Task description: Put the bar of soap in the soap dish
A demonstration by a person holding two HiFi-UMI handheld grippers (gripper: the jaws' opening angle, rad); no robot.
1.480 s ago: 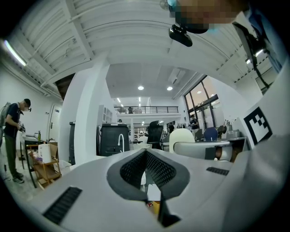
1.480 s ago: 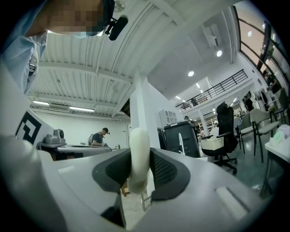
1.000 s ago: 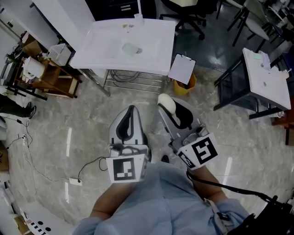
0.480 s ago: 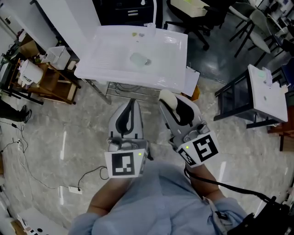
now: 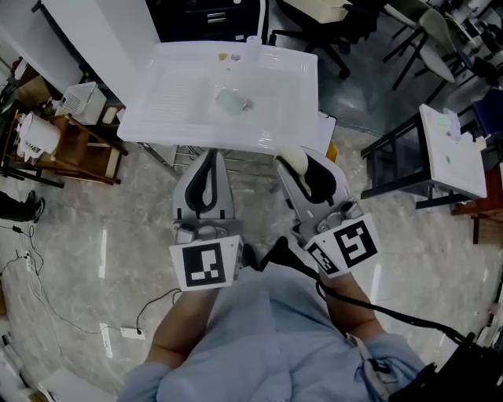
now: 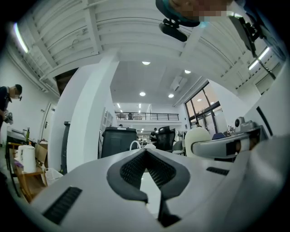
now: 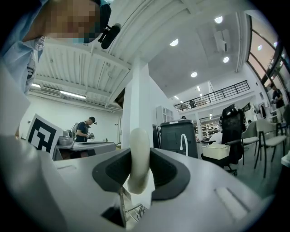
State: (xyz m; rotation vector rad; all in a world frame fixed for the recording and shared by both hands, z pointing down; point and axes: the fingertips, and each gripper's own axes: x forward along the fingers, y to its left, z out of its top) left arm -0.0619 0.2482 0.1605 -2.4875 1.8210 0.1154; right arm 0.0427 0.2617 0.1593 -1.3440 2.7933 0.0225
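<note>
A cream bar of soap [image 5: 291, 156] stands on edge between the pads of my right gripper [image 5: 295, 162], which is shut on it. The right gripper view shows the soap [image 7: 138, 140] upright in that gripper's [image 7: 139, 158] jaws. My left gripper [image 5: 211, 155] is beside it, jaws together and empty; the left gripper view shows the left gripper [image 6: 146, 152] with its tips meeting. Both reach the front edge of a white sink unit [image 5: 169, 94]. A pale translucent soap dish [image 5: 233, 100] lies in the basin, beyond both grippers.
A tap [image 5: 260, 20] rises at the sink's back edge. A wooden cart [image 5: 75, 137] stands left of the sink, and a black-framed table with a white top [image 5: 452, 149] is at the right. Office chairs stand behind, and a cable [image 5: 78, 302] lies on the floor.
Both grippers have moved forward to the sink's front edge, and the sink has come closer in the head view. The soap stays gripped in the right jaws.
</note>
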